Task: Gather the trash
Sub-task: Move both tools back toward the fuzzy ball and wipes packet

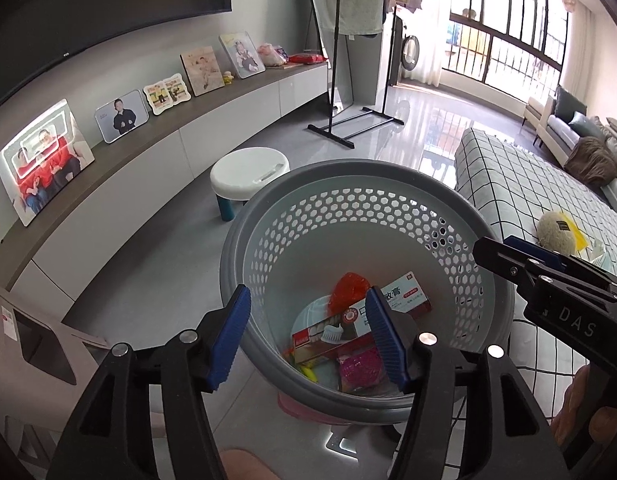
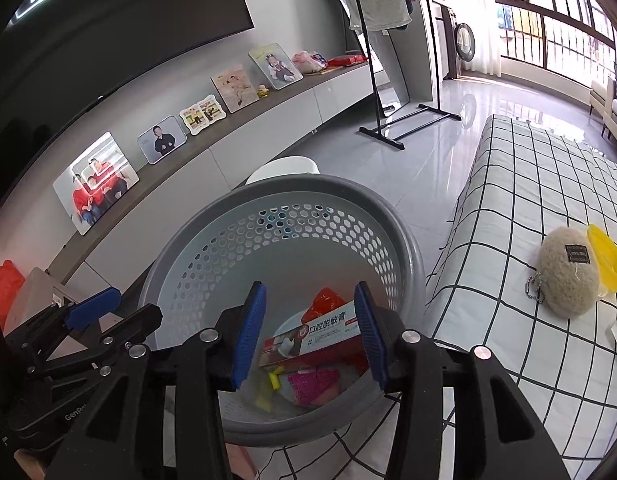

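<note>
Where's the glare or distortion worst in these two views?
Left wrist: windows blown out, sheen on the floor, fisheye bends the cabinet. Right wrist: window overexposed too, ceiling light mirrored in the TV; basket contents sharp.

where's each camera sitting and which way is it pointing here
Left wrist: on the left gripper, angled down into the grey perforated plastic bin; its blue pads stand open and empty, with the right gripper at the right edge.
Right wrist: on the right gripper, angled down into the same bin; pads open and empty, with the left gripper at lower left.
Shared: the bin, the toothpaste box inside, the beige fuzzy pouch on the checked cloth.
</note>
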### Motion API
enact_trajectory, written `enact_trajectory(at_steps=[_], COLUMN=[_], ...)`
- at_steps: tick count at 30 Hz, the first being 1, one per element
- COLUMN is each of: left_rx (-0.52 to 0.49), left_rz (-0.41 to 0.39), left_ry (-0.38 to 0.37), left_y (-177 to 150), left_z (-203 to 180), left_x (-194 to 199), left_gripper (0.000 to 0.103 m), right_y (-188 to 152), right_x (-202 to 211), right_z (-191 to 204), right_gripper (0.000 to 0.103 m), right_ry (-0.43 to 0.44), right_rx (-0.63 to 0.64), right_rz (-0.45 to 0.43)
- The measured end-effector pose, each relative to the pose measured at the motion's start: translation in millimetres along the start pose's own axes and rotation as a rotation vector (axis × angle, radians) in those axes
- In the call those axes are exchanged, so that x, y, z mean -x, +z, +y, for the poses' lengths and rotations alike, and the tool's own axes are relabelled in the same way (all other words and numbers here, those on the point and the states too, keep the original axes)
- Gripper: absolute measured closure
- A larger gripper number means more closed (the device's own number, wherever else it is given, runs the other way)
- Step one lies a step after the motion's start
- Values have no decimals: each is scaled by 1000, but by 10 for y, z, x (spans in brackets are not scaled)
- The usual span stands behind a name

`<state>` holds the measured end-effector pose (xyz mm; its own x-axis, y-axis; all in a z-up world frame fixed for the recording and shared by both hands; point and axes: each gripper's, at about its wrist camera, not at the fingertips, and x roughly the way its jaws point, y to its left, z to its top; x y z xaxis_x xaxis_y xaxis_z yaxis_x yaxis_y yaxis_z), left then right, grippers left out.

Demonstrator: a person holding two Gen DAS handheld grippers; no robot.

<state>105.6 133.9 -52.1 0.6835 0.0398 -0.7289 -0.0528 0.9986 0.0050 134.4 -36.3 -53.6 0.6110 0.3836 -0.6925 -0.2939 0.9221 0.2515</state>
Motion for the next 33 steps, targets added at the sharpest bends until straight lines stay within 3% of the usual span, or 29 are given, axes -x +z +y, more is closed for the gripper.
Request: enact_trajectory(at_steps=[8,10,15,25,33], left_rx=[4,8,19,29,14], left_rz=[-25,-32,-52,-93,-120], left_ry=[2,3,-16,-66,-127], left_y=[13,19,48,97,178], left_z=[-19,-31,-66,-196,-573], left_x=[49,61,101,172,172], left_gripper=[23,14,10,8,8], right_y=[-18,-19,-32,-83,-181], right_x=[88,118,244,541,797], right_z=[-36,-65,-187,-534,-1019], right_gripper=[48,48,37,33,30], right_ry=[-16,-24,-44,-118,-240], right_rx=[4,6,-14,-74,-159], right_rz=[-27,-36,-67,-125,-153])
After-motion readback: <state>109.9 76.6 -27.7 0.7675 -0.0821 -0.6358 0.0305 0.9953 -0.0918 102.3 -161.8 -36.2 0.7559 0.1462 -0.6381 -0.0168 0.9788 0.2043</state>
